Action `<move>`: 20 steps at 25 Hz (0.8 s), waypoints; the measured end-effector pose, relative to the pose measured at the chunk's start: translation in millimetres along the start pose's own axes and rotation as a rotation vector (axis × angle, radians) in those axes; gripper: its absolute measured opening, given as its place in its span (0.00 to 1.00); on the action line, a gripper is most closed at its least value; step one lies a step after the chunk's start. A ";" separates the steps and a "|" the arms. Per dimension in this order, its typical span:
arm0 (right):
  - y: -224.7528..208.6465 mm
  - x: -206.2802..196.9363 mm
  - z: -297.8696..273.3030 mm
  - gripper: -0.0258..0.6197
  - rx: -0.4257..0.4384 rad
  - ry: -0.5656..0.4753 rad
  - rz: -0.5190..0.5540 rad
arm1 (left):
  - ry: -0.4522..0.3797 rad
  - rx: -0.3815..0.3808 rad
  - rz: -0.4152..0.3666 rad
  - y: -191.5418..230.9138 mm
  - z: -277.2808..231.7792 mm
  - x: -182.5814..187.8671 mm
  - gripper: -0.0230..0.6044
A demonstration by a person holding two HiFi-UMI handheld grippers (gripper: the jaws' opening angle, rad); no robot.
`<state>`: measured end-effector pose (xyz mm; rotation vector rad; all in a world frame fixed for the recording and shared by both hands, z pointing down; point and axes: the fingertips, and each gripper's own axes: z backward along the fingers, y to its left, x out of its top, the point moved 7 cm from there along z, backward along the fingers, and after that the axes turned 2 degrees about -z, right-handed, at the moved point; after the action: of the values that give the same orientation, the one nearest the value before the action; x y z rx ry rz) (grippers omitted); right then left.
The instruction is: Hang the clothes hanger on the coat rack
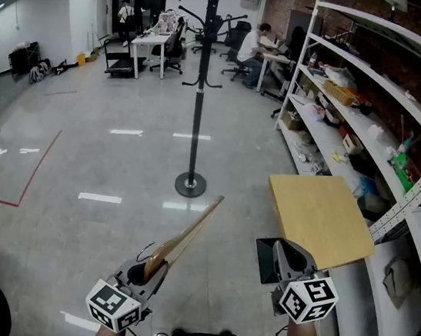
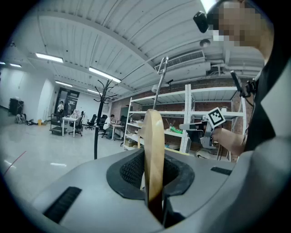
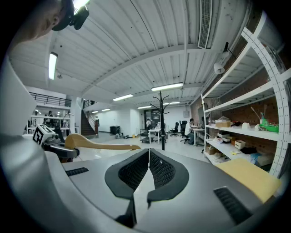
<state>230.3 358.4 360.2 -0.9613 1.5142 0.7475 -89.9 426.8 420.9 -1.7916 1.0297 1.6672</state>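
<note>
Tall black metal coat rack (image 1: pixel 202 84) with curved hooks stands on a round base on the glossy grey floor (image 1: pixel 104 148), upright and with nothing hung on it. On the near side of the coat rack, apart from it, the left gripper (image 1: pixel 151 266) is clamped on a light wooden clothes hanger (image 1: pixel 190 233). The left gripper view shows the hanger's curved arm (image 2: pixel 153 145) edge-on, pinched between the black ribbed pads (image 2: pixel 132 169), with its thin metal hook (image 2: pixel 162 79) rising above. In the head view the hanger's free arm slants up toward the rack base, not touching it. The right gripper (image 1: pixel 281 249) is nearer the camera than the coat rack and to its right. Its jaws are together at the tips with nothing between them, plain in the right gripper view (image 3: pixel 148 154), which also shows the hanger (image 3: pixel 97 144) off to the left and the coat rack (image 3: pixel 162 123) straight ahead in the distance. A tan square wooden board (image 1: pixel 320 217) lies to the right of the rack base, just beyond the right gripper. White metal shelving (image 1: pixel 373 116) loaded with boxes and clutter runs along the brick wall right of the coat rack. Behind the coat rack are white desks (image 1: pixel 152 42) with office chairs and a seated person (image 1: pixel 252 49). A red tape line (image 1: pixel 35 170) runs on the floor left of the coat rack.
</note>
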 end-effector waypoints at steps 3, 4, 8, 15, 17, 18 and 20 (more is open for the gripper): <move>11.4 0.3 -8.8 0.05 0.014 -0.006 -0.018 | 0.011 0.003 -0.007 16.7 1.1 1.5 0.09; 12.5 0.2 -11.5 0.05 0.016 -0.004 -0.018 | 0.012 0.003 -0.006 19.9 0.3 1.3 0.09; 4.3 -0.3 -27.0 0.05 0.024 0.000 -0.014 | 0.019 0.005 -0.009 29.4 -12.4 1.6 0.09; -32.6 4.5 -85.6 0.05 0.066 -0.017 -0.036 | 0.045 0.036 -0.021 57.1 -61.2 16.1 0.09; -49.8 8.3 -105.3 0.05 0.082 -0.020 -0.048 | 0.052 0.043 -0.029 64.6 -80.6 22.4 0.09; -58.6 11.0 -114.7 0.05 0.089 -0.024 -0.050 | 0.056 0.047 -0.032 69.2 -90.0 25.5 0.09; -78.2 17.0 -135.3 0.05 0.097 -0.033 -0.041 | 0.062 0.058 -0.035 80.2 -111.2 32.1 0.09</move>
<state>235.8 201.6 369.4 -0.9007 1.4840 0.6520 -85.2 286.0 416.6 -1.8235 1.0567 1.5545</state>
